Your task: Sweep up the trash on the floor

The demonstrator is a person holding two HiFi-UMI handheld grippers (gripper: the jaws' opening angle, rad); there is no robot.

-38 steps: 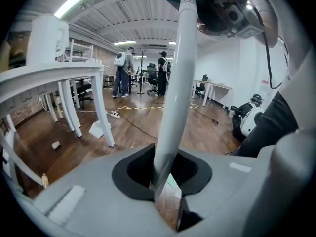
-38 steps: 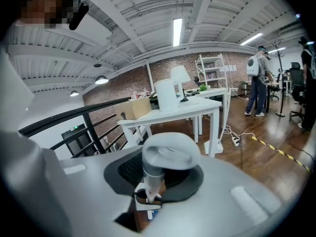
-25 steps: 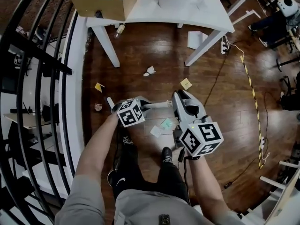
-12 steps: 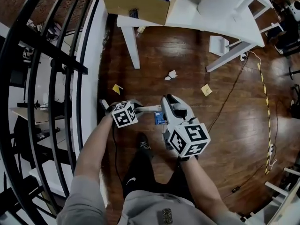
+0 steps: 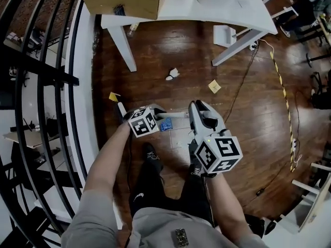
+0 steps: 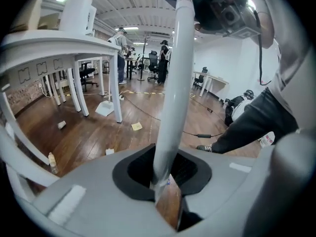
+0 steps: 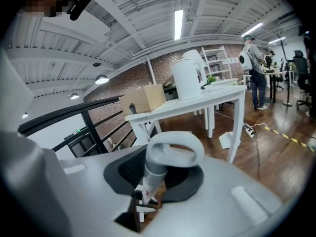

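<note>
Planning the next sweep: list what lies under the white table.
A small bottle and a flat white piece lie by the white table's legs. The tabletop covers whatever lies farther beneath.

In the head view, the left gripper (image 5: pixel 155 111) and right gripper (image 5: pixel 197 112) are covering both ends of the white handle (image 5: pixel 176 114). I am finding the blue scrap (image 5: pixel 165 124) too small to identify, and the cardboard box (image 5: pixel 124 1) is running off the top edge.

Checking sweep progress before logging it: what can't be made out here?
Brush end of the broom: head view, mostly behind the left gripper.
Blue scrap: head view, too small to identify.
Cardboard box contents: head view, cut off by top edge.
</note>
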